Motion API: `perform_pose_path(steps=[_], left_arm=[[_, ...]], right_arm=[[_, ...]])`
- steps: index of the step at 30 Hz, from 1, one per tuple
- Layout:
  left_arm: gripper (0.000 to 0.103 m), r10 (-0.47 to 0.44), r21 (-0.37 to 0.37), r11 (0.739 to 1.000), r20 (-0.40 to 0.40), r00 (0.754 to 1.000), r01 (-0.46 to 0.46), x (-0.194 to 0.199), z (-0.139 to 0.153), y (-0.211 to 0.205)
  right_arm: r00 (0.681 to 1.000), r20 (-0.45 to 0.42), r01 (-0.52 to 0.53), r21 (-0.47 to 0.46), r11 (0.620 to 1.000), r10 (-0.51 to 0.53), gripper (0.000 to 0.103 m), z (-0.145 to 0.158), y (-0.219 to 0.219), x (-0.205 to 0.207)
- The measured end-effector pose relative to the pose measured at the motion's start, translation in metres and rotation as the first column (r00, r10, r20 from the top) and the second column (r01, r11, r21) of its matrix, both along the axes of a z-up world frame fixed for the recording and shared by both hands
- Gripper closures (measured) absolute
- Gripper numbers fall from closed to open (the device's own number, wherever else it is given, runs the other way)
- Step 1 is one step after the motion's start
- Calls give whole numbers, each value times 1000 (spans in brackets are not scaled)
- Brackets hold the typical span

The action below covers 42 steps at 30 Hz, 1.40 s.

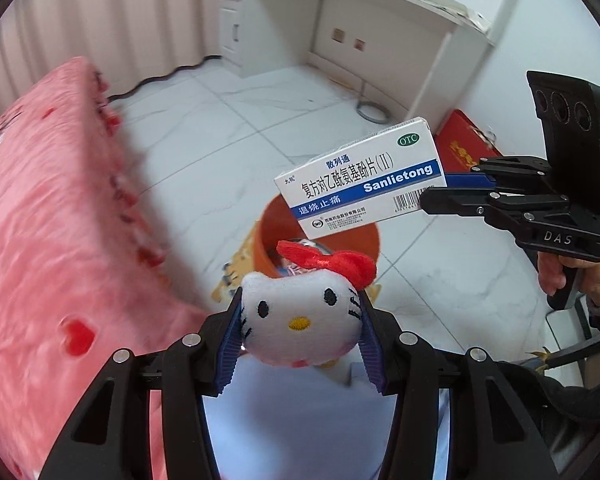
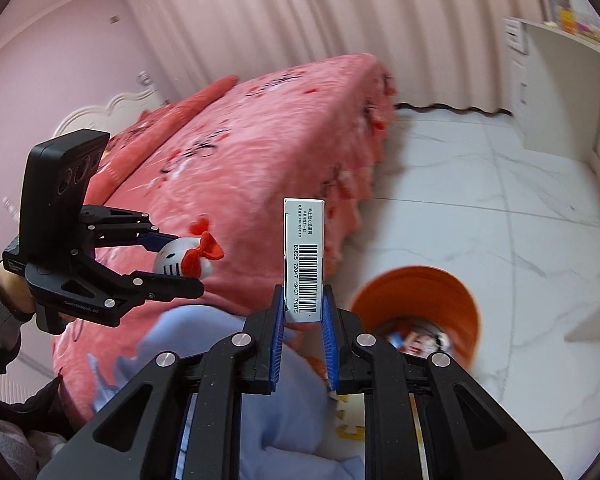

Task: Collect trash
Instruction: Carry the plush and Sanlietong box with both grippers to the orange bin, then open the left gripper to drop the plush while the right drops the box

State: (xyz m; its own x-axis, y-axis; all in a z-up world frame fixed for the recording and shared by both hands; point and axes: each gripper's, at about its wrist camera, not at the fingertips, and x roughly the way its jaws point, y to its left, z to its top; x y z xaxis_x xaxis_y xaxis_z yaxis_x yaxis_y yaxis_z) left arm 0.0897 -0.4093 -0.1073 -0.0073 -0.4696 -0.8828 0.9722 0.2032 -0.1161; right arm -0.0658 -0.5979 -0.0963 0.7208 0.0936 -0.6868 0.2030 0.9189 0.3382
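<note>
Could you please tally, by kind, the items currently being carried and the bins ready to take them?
Plush cat heads: 1, in the left hand-held gripper
Medicine boxes: 1, in the right hand-held gripper
Orange bins: 1
Total: 3

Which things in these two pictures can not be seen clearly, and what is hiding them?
- Bin contents: blurred in the right wrist view; in the left wrist view the toy and the box cover most of the bin.
- Box front: right wrist view shows only its narrow barcode side.
- Bed pattern: blurred in the left wrist view.
- Items on the desk: too small, cut off by the top edge.
</note>
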Motion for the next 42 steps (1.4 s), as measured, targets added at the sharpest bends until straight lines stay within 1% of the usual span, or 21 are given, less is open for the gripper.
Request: perform_pose_path(steps=[3, 8, 13, 17, 21, 22, 23, 24, 29, 32, 37, 42], left_arm=[[50, -33, 14, 999, -16, 999, 33, -6, -12, -26], [50, -66, 41, 997, -48, 997, 68, -13, -31, -52], [50, -87, 78, 993, -77, 993, 93, -12, -52, -72], [49, -92, 94, 991, -74, 993, 99, -9, -59, -87], [37, -80, 94, 992, -49, 996, 85, -5, -62, -96], [30, -72, 97, 992, -44, 996, 76, -5, -62, -98], [27, -66, 97, 993, -40, 997, 69, -7, -62, -98], [26, -63, 95, 993, -39, 997, 66, -7, -62, -99], [26, -64, 115, 991, -45, 997, 69, -7, -66, -99], [26, -62, 115, 991, -47, 997, 67, -8, -63, -95], [26, -51, 113, 992, -22, 998, 53, -8, -55, -85], [26, -24, 85, 996, -4, 1000, 24, -7, -38, -63]], right_arm=[[999, -19, 47, 3, 999, -47, 85, -10, -22, -9], [994, -53, 96, 17, 995, -95, 85, -31, -51, -24], [990, -73, 126, 35, 991, -123, 85, -48, -71, -19], [988, -78, 135, 39, 990, -132, 85, -55, -80, -13], [985, -81, 152, 35, 988, -149, 83, -61, -85, -6], [985, -85, 156, 36, 987, -152, 76, -63, -86, -4], [984, -87, 162, 38, 986, -158, 69, -65, -86, -2], [984, -84, 162, 42, 986, -158, 59, -66, -85, 0], [986, -91, 144, 37, 989, -140, 59, -68, -77, 5], [987, -88, 139, 38, 990, -135, 59, -65, -74, 6], [991, -70, 119, 36, 992, -116, 59, -53, -62, 8], [996, -42, 78, 31, 996, -76, 59, -35, -42, 14]])
